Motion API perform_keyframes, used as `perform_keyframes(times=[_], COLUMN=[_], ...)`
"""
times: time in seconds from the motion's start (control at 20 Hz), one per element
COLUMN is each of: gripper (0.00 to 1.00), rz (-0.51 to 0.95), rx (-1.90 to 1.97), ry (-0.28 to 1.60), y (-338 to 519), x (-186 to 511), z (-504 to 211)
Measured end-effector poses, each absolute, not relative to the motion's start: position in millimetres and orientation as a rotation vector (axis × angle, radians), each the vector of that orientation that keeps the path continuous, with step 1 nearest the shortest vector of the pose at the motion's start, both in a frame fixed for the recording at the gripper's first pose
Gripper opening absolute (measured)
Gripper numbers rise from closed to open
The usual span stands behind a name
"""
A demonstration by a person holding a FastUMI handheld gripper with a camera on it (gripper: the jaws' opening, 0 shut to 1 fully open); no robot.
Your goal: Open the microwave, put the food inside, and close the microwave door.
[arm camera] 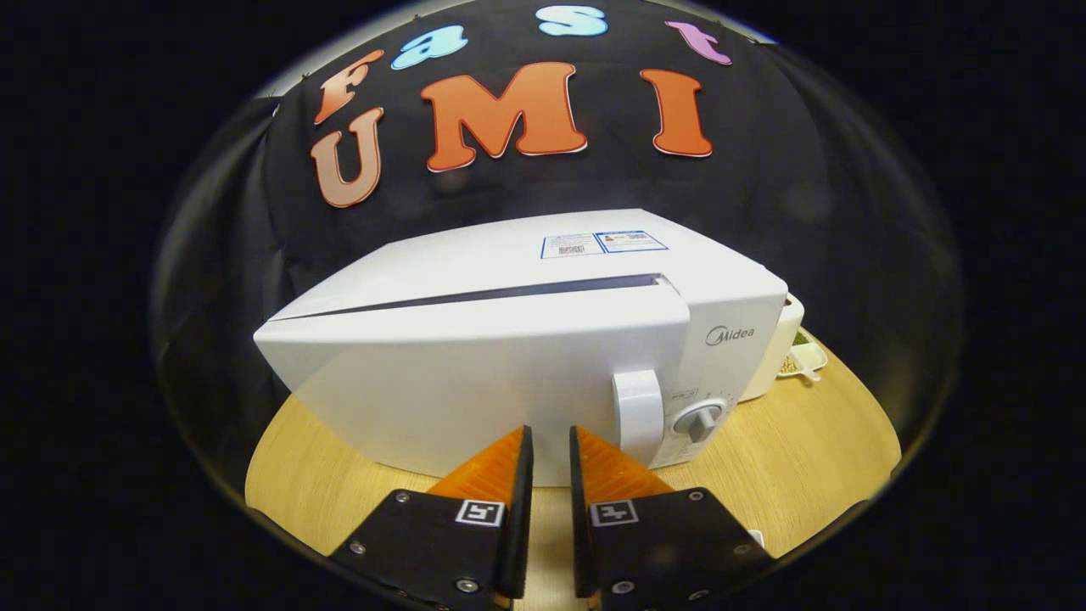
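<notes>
Gripper (pixel 550 437) nearest, fingers (pixel 519 475) nearly together, narrow gap between them, nothing held, touching nothing. Tips point straight at the lower front of the microwave (pixel 509 339), just left of its handle (pixel 638 416). Whether the tips reach the door can't be told; they look just short of it.

Gripper sits level, low over the table (pixel 789 458), aimed forward along the table surface. Holding hand isn't visible, so no pose for it.

Microwave stands on the table just ahead of the fingers, front face toward the gripper. Long axis runs left-right across the view. Door (pixel 441 373) takes up the left and middle of the front; a dark slit runs along its top edge, so it looks slightly ajar, can't confirm. Handle is upright at the door's right edge. Knob (pixel 701 419) sits just right of the handle on the control panel. Labels on the top panel, toward the back right.

Beyond the microwave's right end: a pale container (pixel 776 348) touching or just beside it, and next to that a small tray of food (pixel 802 355), greenish and beige contents, too small to identify. Both on the table, well apart from the gripper.
</notes>
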State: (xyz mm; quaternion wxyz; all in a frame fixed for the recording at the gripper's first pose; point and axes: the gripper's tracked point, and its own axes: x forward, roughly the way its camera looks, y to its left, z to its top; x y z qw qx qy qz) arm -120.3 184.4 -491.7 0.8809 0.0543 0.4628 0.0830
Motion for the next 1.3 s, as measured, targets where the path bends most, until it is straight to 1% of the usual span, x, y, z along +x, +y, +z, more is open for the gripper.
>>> perform_keyframes(times=[0.1, 0.25, 0.3, 0.35, 0.55, 0.75, 0.95, 1.05, 1.1, 1.15, 1.2, 1.25, 1.3], gripper=[0.17, 0.17, 0.17, 0.15, 0.15, 0.19, 0.3, 0.39, 0.45, 0.47, 0.53, 0.55, 0.6], rz=[0.172, 0.184, 0.185, 0.188, 0.201, 0.248, 0.262, 0.237, 0.221, 0.206, 0.192, 0.184, 0.181], rx=[0.119, 0.082, 0.088, 0.086, 0.035, -0.01, 0.008, 0.035, 0.045, 0.055, 0.057, 0.058, 0.052], ry=[0.962, 0.939, 0.976, 0.97, 0.914, 0.803, 0.682, 0.621, 0.589, 0.558, 0.522, 0.487, 0.456], y=[186, 184, 184, 178, 173, 169, 151, 132, 122, 111, 101, 92, 85], x=[-116, -105, -112, -112, -109, -99, -78, -63, -55, -47, -41, -34, -29], z=[-494, -495, -502, -499, -483, -433, -359, -319, -299, -278, -256, -235, -216])
